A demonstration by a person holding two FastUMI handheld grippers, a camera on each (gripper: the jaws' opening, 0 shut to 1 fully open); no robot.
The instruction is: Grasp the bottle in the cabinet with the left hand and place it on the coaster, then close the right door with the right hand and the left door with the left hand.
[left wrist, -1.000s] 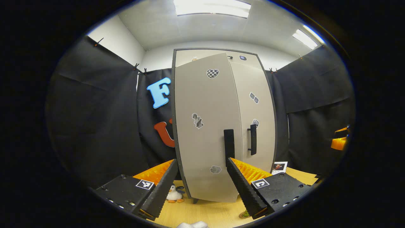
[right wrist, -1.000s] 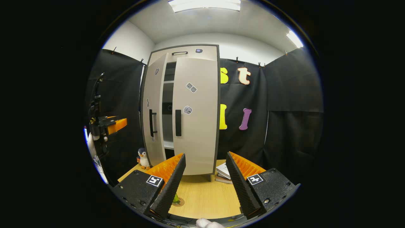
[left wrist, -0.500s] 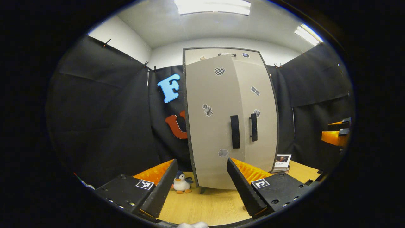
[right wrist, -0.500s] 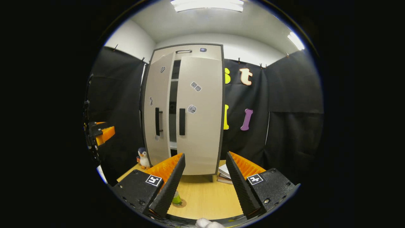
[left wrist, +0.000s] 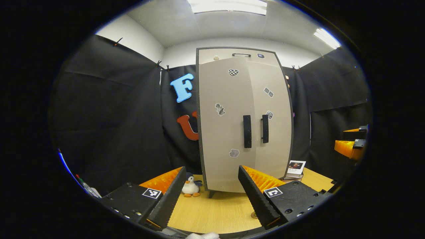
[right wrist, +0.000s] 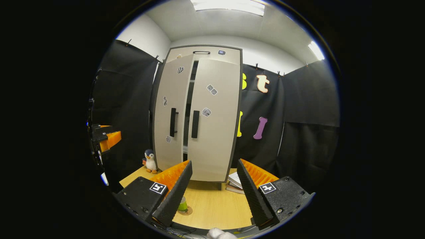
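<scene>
1. The left door (left wrist: 222, 126) of the cabinet (right wrist: 232, 53) now stands nearly closed, swung in from its wider angle a second ago; the right gripper view shows a narrow dark gap between it and the right door (right wrist: 212, 119), which lies flush.
2. The left gripper (left wrist: 210, 196) has drawn back from the cabinet, its jaws spread wide and empty, the left door's black handle (left wrist: 247, 131) well ahead of its fingertips.
3. The right gripper (right wrist: 212, 194) hangs well short of the cabinet, jaws likewise apart and holding nothing.
4. The green bottle (right wrist: 182, 204) stands on the round coaster (right wrist: 188, 210), low beside the right gripper's left finger (right wrist: 174, 194).
5. On the pale wooden table (left wrist: 212, 212), a toy penguin (left wrist: 191, 187) sits ahead of the left gripper by the cabinet's left foot; books (right wrist: 234, 182) lie ahead of the right gripper at the cabinet's right foot.
6. Black cloth walls the booth under ceiling lights (left wrist: 229, 6).
</scene>
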